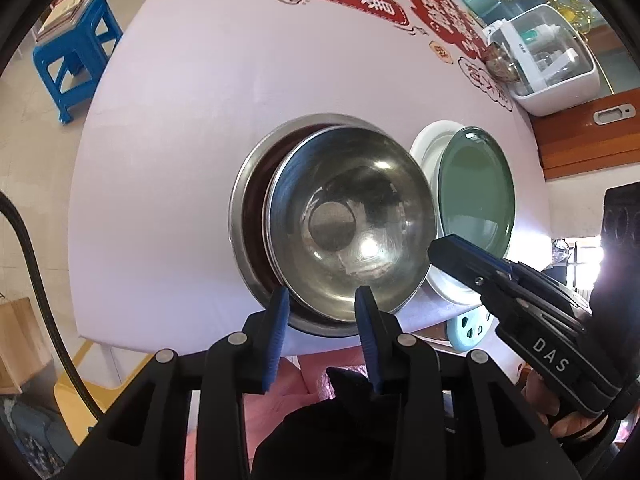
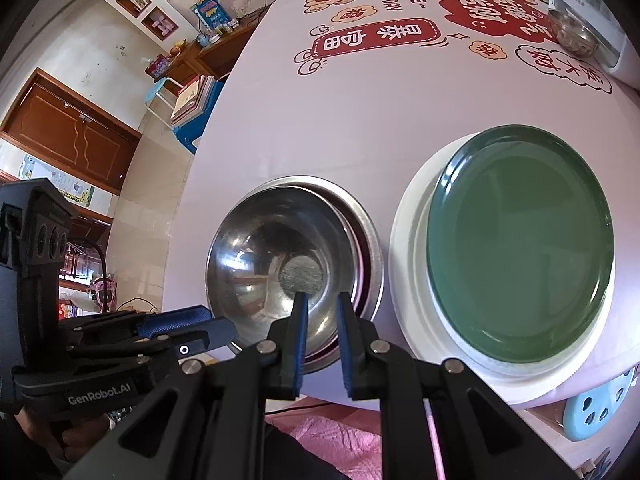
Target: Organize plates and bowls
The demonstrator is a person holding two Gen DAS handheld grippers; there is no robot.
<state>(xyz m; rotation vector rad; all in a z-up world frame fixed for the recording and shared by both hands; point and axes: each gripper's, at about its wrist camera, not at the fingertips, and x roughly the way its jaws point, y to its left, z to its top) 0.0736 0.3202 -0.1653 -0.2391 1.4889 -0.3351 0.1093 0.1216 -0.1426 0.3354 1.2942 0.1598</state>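
Near the front edge of the pink desk (image 2: 360, 128), a shiny steel bowl (image 1: 348, 220) sits tilted inside a wider steel bowl (image 1: 244, 208); beside them a dark green plate (image 2: 520, 248) lies on a white plate (image 2: 408, 248). The left hand-held gripper (image 1: 322, 304) straddles the inner bowl's near rim, jaws parted, not pressing. The right hand-held gripper (image 2: 322, 308) hovers with narrow jaws, empty.

The table's near edge (image 2: 400, 404) is taken up by the stacked steel bowls (image 2: 280, 264) and, just beside them, the green plate (image 2: 520, 248) on a white plate (image 2: 408, 264). Open tablecloth (image 1: 168, 160) is found beyond and to their left.
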